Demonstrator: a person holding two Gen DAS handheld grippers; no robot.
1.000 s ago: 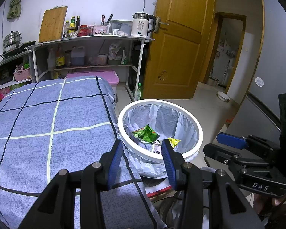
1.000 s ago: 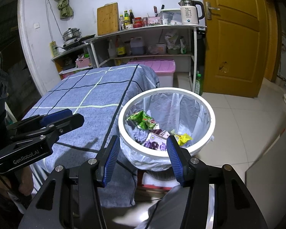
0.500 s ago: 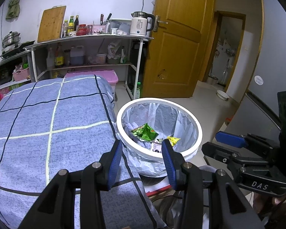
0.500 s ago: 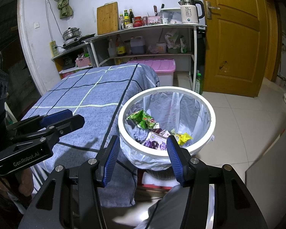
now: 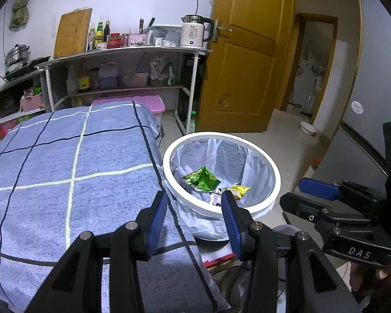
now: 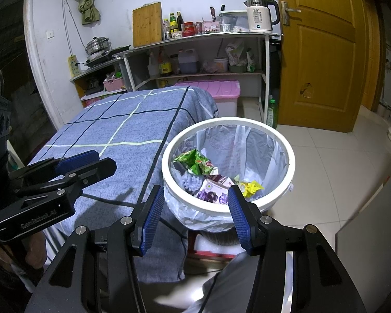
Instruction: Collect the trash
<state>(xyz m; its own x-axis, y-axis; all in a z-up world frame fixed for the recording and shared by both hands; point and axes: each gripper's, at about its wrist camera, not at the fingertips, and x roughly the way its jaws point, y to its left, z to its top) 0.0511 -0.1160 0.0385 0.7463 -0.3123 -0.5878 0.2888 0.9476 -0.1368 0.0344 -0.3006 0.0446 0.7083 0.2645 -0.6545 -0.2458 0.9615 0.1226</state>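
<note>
left claw (image 5: 193, 204): agape, empty | right claw (image 6: 195, 203): agape, empty | round white plastic-lined bin (image 6: 284, 195): held crumpled wrappers (image 6: 195, 163)

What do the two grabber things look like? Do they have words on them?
Both are black angular frames with silver screws. Each finger carries a ridged blue pad. The left gripper shows "GenRobot.AI" in pale letters on its side in the right wrist view. The right gripper shows "DAS" on its side in the left wrist view.
</note>
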